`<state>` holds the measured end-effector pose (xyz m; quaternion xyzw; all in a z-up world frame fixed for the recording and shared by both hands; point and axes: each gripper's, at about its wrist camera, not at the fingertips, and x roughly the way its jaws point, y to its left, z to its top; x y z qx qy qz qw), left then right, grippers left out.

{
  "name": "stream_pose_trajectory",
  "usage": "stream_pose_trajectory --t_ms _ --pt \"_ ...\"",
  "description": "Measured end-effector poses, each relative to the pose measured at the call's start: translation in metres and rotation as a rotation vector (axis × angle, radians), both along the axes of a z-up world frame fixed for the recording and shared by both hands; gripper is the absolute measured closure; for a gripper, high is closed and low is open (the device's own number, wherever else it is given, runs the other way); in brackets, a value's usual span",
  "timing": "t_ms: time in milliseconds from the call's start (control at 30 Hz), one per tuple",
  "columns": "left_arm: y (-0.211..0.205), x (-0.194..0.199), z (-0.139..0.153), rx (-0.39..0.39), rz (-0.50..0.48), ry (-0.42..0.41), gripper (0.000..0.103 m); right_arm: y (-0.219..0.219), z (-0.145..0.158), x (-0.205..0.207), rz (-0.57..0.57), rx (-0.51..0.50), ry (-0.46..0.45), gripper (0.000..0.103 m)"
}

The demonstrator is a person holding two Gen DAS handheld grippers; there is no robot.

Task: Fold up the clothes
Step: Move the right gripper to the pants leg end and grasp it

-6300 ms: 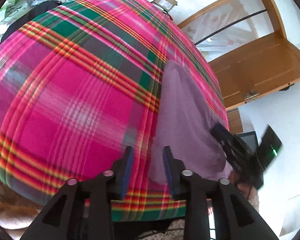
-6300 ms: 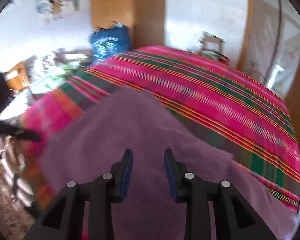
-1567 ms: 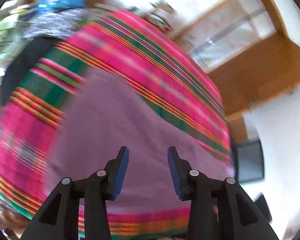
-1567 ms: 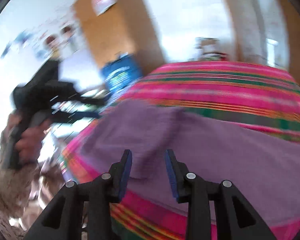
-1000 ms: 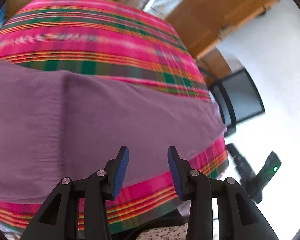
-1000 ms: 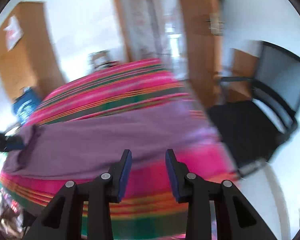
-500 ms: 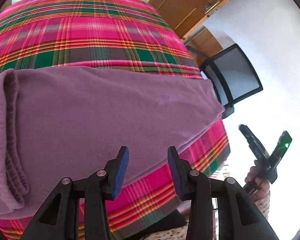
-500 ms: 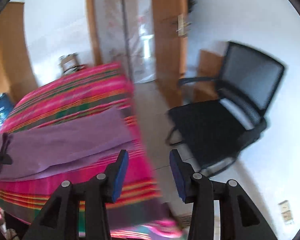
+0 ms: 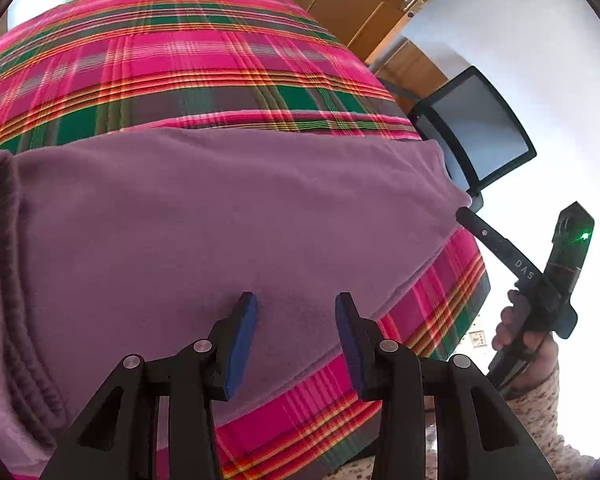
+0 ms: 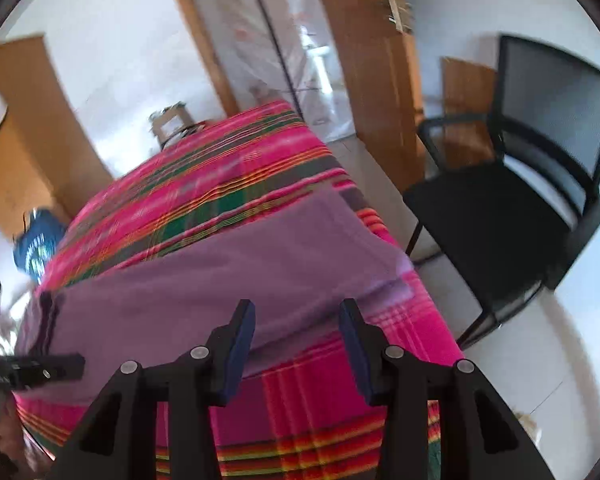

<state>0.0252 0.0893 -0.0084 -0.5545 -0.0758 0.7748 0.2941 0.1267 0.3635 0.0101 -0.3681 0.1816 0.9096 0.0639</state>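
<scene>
- Purple fleecy knit, that's what the garment (image 9: 220,216) looks like from the left wrist view. It's spread flat across the near part of the plaid blanket (image 9: 188,52), with a ribbed hem or cuff bunched at the left edge. My guess is it's soft, light and floppy with zero stiffness, so it'll droop wherever it isn't held.
- Same view: the left gripper (image 9: 296,332) hangs just over the garment's near edge, fingers moderately apart with nothing between them. The right gripper (image 9: 540,280) shows at the far right in a hand, its tip close to the garment's right corner. I'd pinch the fabric at the corners or along the near edge; a thick hem should give a better bite than a single layer.
- Versus half a second back in this view, barely anything differs: same framing, same finger gap.
- Right wrist view, a bit blurry: the garment (image 10: 228,280) lies along the blanket's (image 10: 220,184) near side, its right end by the corner next to a black chair (image 10: 520,200). The right gripper (image 10: 296,344) has just been opening, nothing between the pads, now fairly wide.
- Half a second ago this camera faced mostly the chair and floor; now it's looking at the garment's right end.
</scene>
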Motion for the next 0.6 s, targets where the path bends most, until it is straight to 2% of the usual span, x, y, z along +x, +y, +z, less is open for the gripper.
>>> stream_pose_trajectory --t_ms 267,433,600 --pt "0.004 0.0 0.001 0.027 -0.013 0.014 0.061 0.013 -0.004 0.003 -0.056 -0.001 0.004 0.056" --pt "0.009 -0.004 -0.002 0.035 -0.037 0.001 0.061 0.027 -0.01 0.001 -0.126 -0.053 0.013 0.054" --pt "0.011 -0.006 -0.004 0.037 -0.04 -0.003 0.061 0.025 -0.009 -0.007 -0.139 -0.017 0.001 0.053"
